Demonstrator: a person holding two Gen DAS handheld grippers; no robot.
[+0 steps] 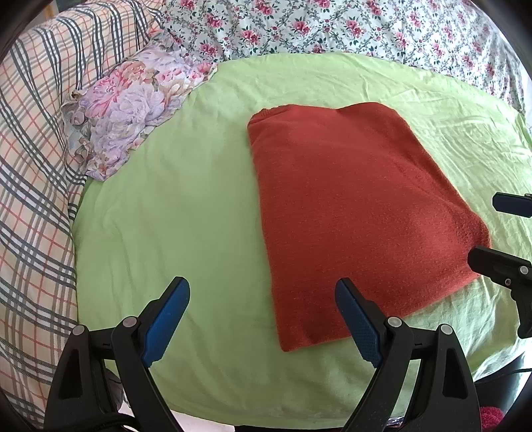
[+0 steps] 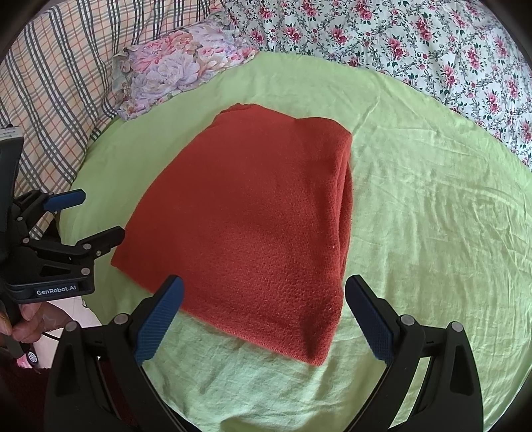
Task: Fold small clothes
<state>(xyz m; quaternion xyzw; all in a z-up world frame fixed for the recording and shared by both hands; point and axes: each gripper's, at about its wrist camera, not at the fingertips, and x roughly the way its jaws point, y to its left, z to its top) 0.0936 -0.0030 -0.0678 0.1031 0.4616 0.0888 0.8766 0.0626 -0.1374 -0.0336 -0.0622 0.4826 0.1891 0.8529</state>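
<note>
A rust-red knitted garment (image 1: 349,206) lies folded into a flat rectangle on a light green sheet (image 1: 173,212); it also shows in the right wrist view (image 2: 262,219), with its folded edge on the right side. My left gripper (image 1: 262,319) is open and empty, just above the sheet at the garment's near left corner. My right gripper (image 2: 264,319) is open and empty, over the garment's near edge. Each gripper shows in the other's view: the right gripper (image 1: 492,229) at the garment's right, the left gripper (image 2: 96,219) at its left.
A floral pillow (image 1: 133,106) lies at the back left of the sheet. A plaid quilt (image 1: 36,166) covers the left side, and a rose-patterned bedcover (image 1: 365,26) runs along the back. The green sheet's near edge (image 1: 266,418) drops off close to me.
</note>
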